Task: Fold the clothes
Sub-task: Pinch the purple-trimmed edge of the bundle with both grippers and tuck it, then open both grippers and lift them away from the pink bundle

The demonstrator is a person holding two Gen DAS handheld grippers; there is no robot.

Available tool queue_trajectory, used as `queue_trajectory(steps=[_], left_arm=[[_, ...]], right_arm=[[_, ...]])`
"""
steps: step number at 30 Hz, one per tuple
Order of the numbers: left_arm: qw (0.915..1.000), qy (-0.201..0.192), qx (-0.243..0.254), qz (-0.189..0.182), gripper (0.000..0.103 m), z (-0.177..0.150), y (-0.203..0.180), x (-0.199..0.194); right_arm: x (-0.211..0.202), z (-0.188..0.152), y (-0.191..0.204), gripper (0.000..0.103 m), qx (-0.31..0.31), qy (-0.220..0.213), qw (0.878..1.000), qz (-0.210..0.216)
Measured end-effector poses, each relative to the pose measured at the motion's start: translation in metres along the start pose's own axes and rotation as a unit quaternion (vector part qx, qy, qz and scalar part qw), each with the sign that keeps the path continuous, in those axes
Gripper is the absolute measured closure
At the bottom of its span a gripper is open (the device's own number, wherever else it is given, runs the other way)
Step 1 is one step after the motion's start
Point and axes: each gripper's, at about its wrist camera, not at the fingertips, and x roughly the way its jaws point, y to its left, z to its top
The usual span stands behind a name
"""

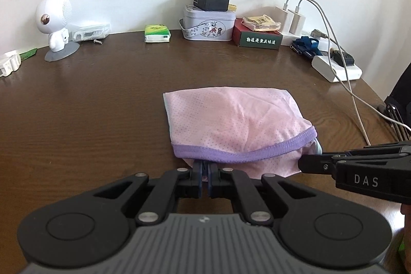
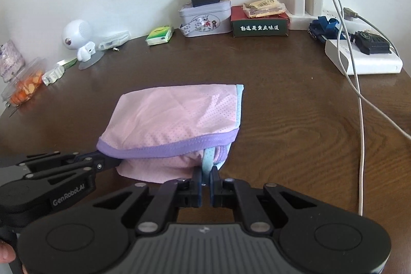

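Garment: the pink dotted mesh garment with a purple elastic band (image 1: 239,125) is lying folded over near the middle of the dark brown wooden table (image 1: 90,107), its banded edge facing the near side and its far edge flat on the wood.
Left gripper: the black left gripper (image 1: 205,168) is pinching the near edge of the garment under the purple band, jaws closed tight on the cloth; in the right wrist view the left gripper (image 2: 117,163) is coming in from the left and meeting the band's left end.
Right gripper: the black right gripper (image 2: 205,175) is clamping a pale blue strip of the garment (image 2: 179,120) at its near right corner, jaws nearly together on the fabric; in the left wrist view it (image 1: 301,163) is reaching in from the right.
Far edge: a white round-headed robot figure (image 1: 55,22), a green tissue pack (image 1: 157,33), a floral metal tin (image 1: 208,23) and a dark red box (image 1: 257,36) are sitting along the wall.
Far right: a white power strip (image 2: 364,58) with white cables (image 2: 359,107) is resting well apart from the garment.
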Motion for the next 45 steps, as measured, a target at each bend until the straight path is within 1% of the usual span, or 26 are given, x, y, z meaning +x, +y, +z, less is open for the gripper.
queue_trajectory(steps=[3,7,9,11,15,18,20,23,24,25,26,29,30,32,35,38,41,43,45], left_arm=[[1.0000,-0.002,-0.006,-0.003,0.100,0.020,0.005,0.022],[0.9999,-0.010,0.008,0.004,0.099,0.036,0.005,0.041],[0.9998,-0.015,0.006,0.006,0.099,0.039,0.007,0.046],[0.9997,-0.022,0.000,0.008,0.100,0.040,0.010,0.047],[0.9985,-0.051,0.014,0.013,0.100,0.029,0.007,0.044],[0.9981,-0.056,0.018,0.019,0.099,0.030,0.004,0.043],[0.9977,-0.059,0.018,0.027,0.098,0.031,0.002,0.045],[0.9964,-0.069,0.023,0.044,0.095,0.027,0.000,0.040],[0.9960,-0.074,0.024,0.045,0.094,0.025,0.001,0.033],[0.9955,-0.081,0.024,0.044,0.090,0.023,0.002,0.025],[0.9949,-0.087,0.025,0.044,0.087,0.022,0.003,0.016],[0.9907,-0.115,0.035,0.064,0.087,0.022,0.004,-0.018],[0.9887,-0.129,0.031,0.070,0.088,0.023,0.006,-0.031],[0.9830,-0.162,0.022,0.083,0.097,0.024,0.010,-0.064],[0.9730,-0.202,0.025,0.108,0.102,0.026,0.009,-0.112],[0.9681,-0.214,0.027,0.128,0.103,0.030,0.003,-0.152],[0.9636,-0.223,0.033,0.143,0.103,0.042,-0.011,-0.187],[0.9576,-0.244,0.035,0.149,0.103,0.052,-0.023,-0.211],[0.9511,-0.266,0.031,0.154,0.103,0.062,-0.032,-0.234]], right_arm=[[0.019,0.023,-0.006,0.098,-0.002,-0.001,1.000,-0.002],[0.036,0.040,-0.005,0.098,-0.025,-0.012,1.000,-0.011],[0.042,0.046,-0.004,0.098,-0.036,-0.020,0.999,-0.013],[0.047,0.048,-0.002,0.098,-0.053,-0.028,0.998,-0.011],[0.049,0.045,-0.003,0.098,-0.072,-0.049,0.996,-0.003],[0.052,0.047,-0.005,0.098,-0.076,-0.060,0.995,0.001],[0.054,0.048,-0.004,0.097,-0.080,-0.067,0.995,-0.003],[0.051,0.044,-0.005,0.091,-0.079,-0.074,0.994,0.001],[0.041,0.042,-0.005,0.091,-0.082,-0.083,0.993,0.002],[0.032,0.040,-0.004,0.089,-0.085,-0.092,0.992,0.003],[0.022,0.038,-0.004,0.085,-0.088,-0.102,0.991,0.004],[-0.017,0.036,-0.004,0.083,-0.087,-0.134,0.987,-0.001],[-0.031,0.036,-0.005,0.083,-0.083,-0.145,0.986,-0.001],[-0.065,0.034,-0.007,0.083,-0.077,-0.175,0.982,0.002],[-0.122,0.030,-0.008,0.083,-0.070,-0.224,0.972,0.013],[-0.168,0.026,-0.008,0.083,-0.057,-0.238,0.969,0.028],[-0.200,0.021,-0.007,0.083,-0.055,-0.229,0.970,0.054],[-0.219,0.021,-0.003,0.083,-0.077,-0.229,0.969,0.055],[-0.243,0.023,0.005,0.083,-0.097,-0.245,0.964,0.043]])
